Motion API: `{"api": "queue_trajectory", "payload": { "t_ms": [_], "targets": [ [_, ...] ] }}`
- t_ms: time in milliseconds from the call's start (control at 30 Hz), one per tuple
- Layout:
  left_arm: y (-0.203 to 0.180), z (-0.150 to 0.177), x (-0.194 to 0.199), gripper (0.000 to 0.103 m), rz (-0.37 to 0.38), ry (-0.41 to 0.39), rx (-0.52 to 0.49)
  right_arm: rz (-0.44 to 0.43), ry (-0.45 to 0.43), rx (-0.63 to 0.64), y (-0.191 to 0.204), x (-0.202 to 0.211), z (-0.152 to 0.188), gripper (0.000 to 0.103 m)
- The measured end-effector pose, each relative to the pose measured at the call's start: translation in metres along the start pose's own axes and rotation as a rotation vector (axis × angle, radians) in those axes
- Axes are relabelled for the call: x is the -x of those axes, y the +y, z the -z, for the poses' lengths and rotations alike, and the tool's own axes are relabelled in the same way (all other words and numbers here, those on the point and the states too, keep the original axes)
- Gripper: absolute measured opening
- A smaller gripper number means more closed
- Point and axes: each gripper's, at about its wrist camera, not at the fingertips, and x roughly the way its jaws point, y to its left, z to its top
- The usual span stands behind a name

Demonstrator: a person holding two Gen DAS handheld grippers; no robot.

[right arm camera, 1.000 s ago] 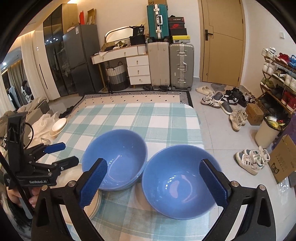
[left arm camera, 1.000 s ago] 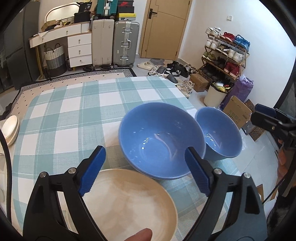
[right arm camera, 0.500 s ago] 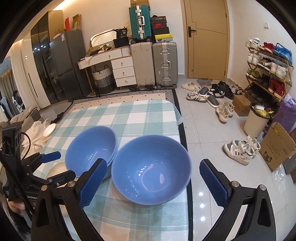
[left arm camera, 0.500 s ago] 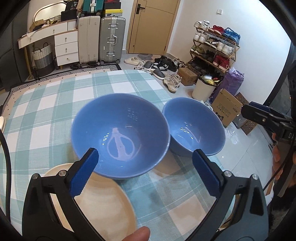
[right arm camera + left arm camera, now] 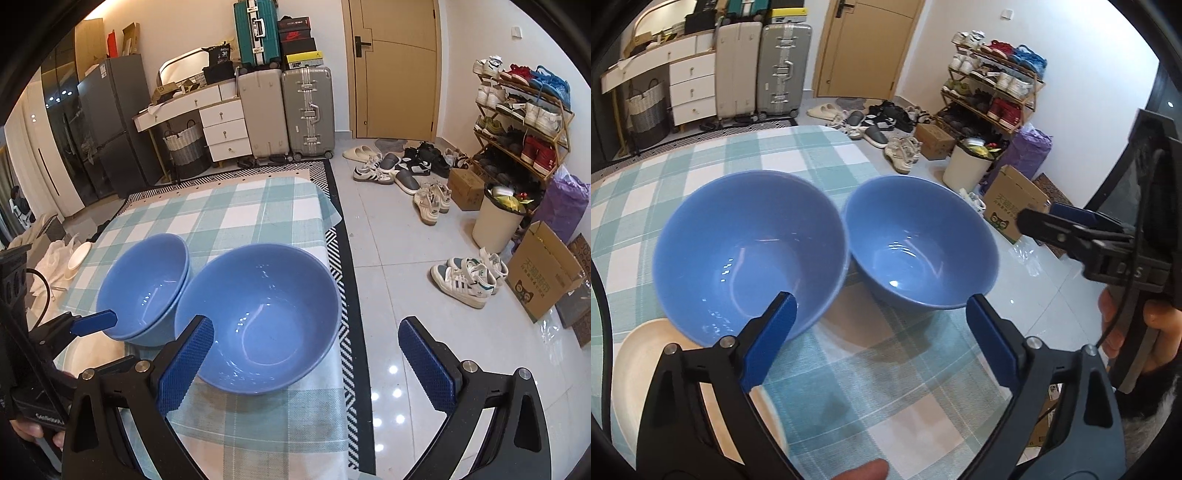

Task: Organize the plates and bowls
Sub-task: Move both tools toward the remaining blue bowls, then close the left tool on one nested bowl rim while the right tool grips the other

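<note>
Fingers (image 5: 772, 332) over cream plate's (image 5: 639, 362) edge

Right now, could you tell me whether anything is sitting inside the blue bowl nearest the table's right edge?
No, the blue bowl by the table edge shows only a bare, shiny inside with nothing in it.

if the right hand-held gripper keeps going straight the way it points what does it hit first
Most likely the near rim of the blue bowl at the table's edge: the right hand-held gripper has its left finger over that rim, its right finger over the floor. Jaws open, nothing between them. Depth is unclear.
</note>
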Motion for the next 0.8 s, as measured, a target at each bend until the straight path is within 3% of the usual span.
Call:
{"api": "queue_trajectory", "payload": {
  "t_ms": [133, 233, 400, 600, 800],
  "targets": [
    [-0.012, 0.002, -0.007, 0.086, 0.058, 0.01, -0.01, 0.004, 0.007, -0.017, -0.007, -0.006, 0.002, 0.102],
    [-0.014, 0.001, -0.016, 0.074, 0.084, 0.027, 0.015, 0.016, 0.013, -0.032, -0.013, -0.009, 0.003, 0.102],
    [-0.013, 0.001, -0.028, 0.067, 0.079, 0.044, 0.043, 0.032, 0.03, -0.05, -0.023, -0.018, 0.003, 0.102],
    [-0.014, 0.001, -0.043, 0.065, 0.061, 0.056, 0.052, 0.028, 0.069, -0.068, -0.033, -0.035, 0.005, 0.102],
    [-0.014, 0.001, -0.06, 0.06, 0.028, 0.064, 0.052, -0.024, 0.103, -0.082, -0.033, -0.058, 0.008, 0.101]
  ]
}}
